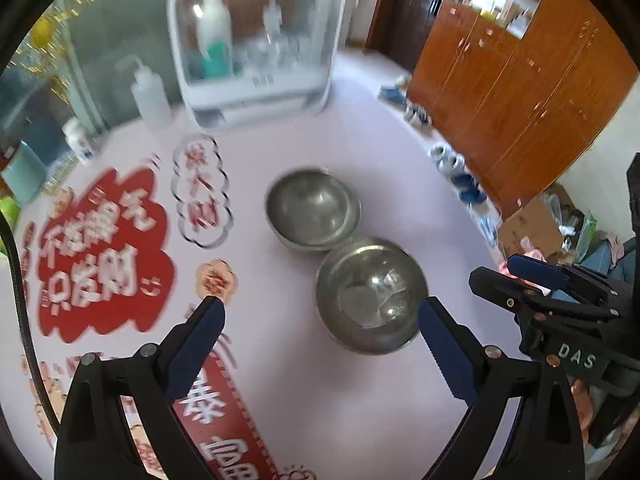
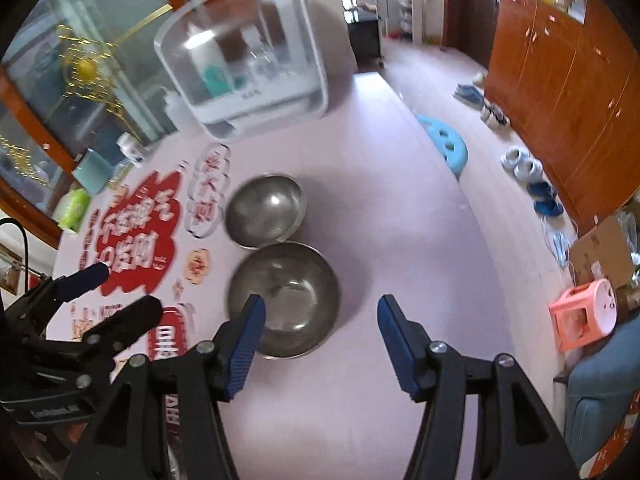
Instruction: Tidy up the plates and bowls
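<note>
Two steel bowls stand side by side on the pink tablecloth, a far bowl and a near bowl. My left gripper hangs open above the cloth just left of the near bowl, its right finger close to that bowl's rim. My right gripper is open too, above the near bowl's right side, and its left finger overlaps the bowl in the right wrist view. Neither gripper holds anything. No plates are in view.
A clear-lidded dish rack box stands at the back of the table with a squeeze bottle beside it. The table edge runs down the right. Below it are a blue stool, a pink stool and shoes.
</note>
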`<action>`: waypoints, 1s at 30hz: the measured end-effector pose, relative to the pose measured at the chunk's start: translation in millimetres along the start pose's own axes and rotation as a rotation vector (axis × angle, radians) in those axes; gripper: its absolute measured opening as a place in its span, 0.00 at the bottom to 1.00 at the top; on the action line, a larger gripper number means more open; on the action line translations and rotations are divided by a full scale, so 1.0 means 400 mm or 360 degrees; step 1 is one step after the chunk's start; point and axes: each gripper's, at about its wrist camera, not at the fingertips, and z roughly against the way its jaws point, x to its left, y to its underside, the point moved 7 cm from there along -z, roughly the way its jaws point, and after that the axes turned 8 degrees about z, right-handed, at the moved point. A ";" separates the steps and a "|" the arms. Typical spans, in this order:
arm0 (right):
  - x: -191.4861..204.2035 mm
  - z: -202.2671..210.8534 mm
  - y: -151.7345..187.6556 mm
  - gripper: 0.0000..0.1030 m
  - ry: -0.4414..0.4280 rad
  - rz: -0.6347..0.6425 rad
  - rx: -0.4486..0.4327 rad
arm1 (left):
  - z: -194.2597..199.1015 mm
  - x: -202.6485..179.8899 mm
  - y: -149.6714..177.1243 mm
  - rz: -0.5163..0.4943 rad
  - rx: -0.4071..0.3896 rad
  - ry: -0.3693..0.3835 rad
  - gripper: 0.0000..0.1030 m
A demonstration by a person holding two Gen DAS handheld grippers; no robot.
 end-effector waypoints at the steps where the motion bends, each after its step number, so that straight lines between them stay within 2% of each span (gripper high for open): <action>1: -0.009 -0.030 0.004 0.57 -0.0005 -0.0009 0.0033 | -0.025 -0.001 0.002 0.0004 0.0022 -0.0013 0.94; 4: -0.026 -0.097 0.016 0.57 -0.0031 -0.0047 0.0108 | -0.120 0.005 0.004 0.0040 0.0112 -0.0049 0.94; 6: -0.038 -0.138 0.028 0.57 -0.0051 -0.0086 0.0154 | -0.162 0.010 0.007 0.0077 0.0163 -0.0033 0.92; 10: -0.047 -0.200 0.040 0.42 -0.0094 -0.0126 0.0241 | -0.229 0.017 0.014 0.0142 0.0244 -0.0008 0.82; 12: -0.050 -0.221 0.047 0.36 -0.0105 -0.0130 0.0278 | -0.248 0.019 0.019 0.0150 0.0277 0.0012 0.65; 14: -0.050 -0.235 0.053 0.26 -0.0111 -0.0127 0.0312 | -0.269 0.022 0.028 0.0159 0.0326 0.0029 0.54; 16: -0.049 -0.245 0.056 0.25 -0.0139 -0.0140 0.0330 | -0.285 0.025 0.034 0.0171 0.0366 0.0037 0.45; 18: -0.046 -0.251 0.058 0.21 -0.0169 -0.0140 0.0336 | -0.294 0.023 0.042 0.0183 0.0394 0.0056 0.31; 19: -0.042 -0.252 0.057 0.16 -0.0188 -0.0140 0.0338 | -0.300 0.024 0.044 0.0189 0.0403 0.0062 0.26; 20: -0.040 -0.253 0.057 0.08 -0.0202 -0.0138 0.0342 | -0.303 0.025 0.045 0.0196 0.0408 0.0066 0.14; 21: -0.037 -0.254 0.057 0.08 -0.0196 -0.0131 0.0348 | -0.306 0.025 0.047 0.0201 0.0415 0.0068 0.09; 24: -0.033 -0.251 0.057 0.07 -0.0169 -0.0124 0.0355 | -0.304 0.027 0.047 0.0206 0.0405 0.0060 0.08; 30: -0.020 -0.215 0.050 0.07 -0.0210 -0.0137 0.0333 | -0.254 0.026 0.041 0.0192 0.0377 0.0066 0.08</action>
